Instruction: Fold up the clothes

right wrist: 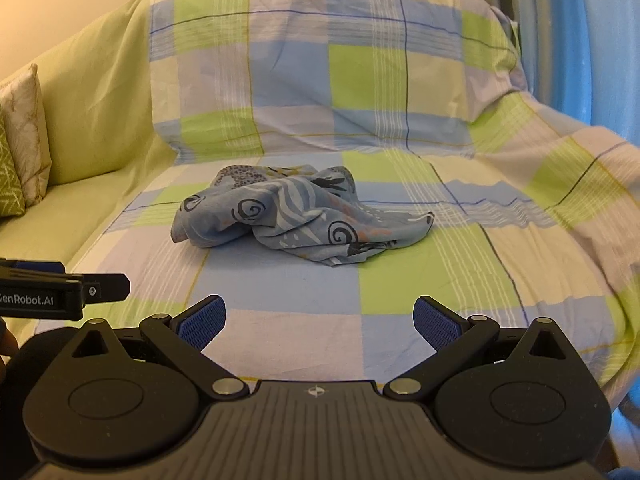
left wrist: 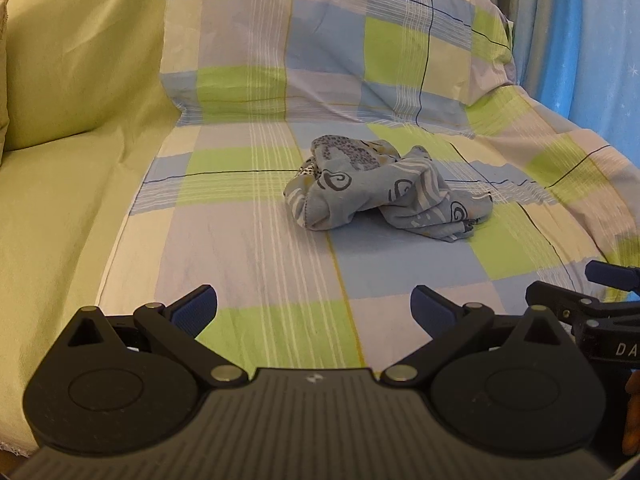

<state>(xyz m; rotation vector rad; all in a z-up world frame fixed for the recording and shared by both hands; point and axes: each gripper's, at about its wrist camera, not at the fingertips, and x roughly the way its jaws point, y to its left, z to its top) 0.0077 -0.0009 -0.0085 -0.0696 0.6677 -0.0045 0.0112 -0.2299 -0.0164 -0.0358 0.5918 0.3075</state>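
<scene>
The garment (right wrist: 280, 210) lay crumpled on the sheet (right wrist: 400, 280), judged light and limp (best pinched at an edge). Left gripper (left wrist: 314, 306) and right gripper (right wrist: 319, 318), both short of the garment, were spread wide and empty.

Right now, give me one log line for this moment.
stage: before first grasp | cloth: crumpled on checked sheet | left gripper: open, empty, short of cloth | right gripper: open, empty, short of cloth

- Warm, yellowish indoor light, moderately dim; both views carry the same cast.
- Soft shadow under crumpled cloth (left wrist: 386, 190), no hard glare.
- Fisheye bends sofa cover (right wrist: 400, 80) at edges; dark vignette in corners.
- Blue curtain (left wrist: 580, 40) at right slightly blurred.
</scene>
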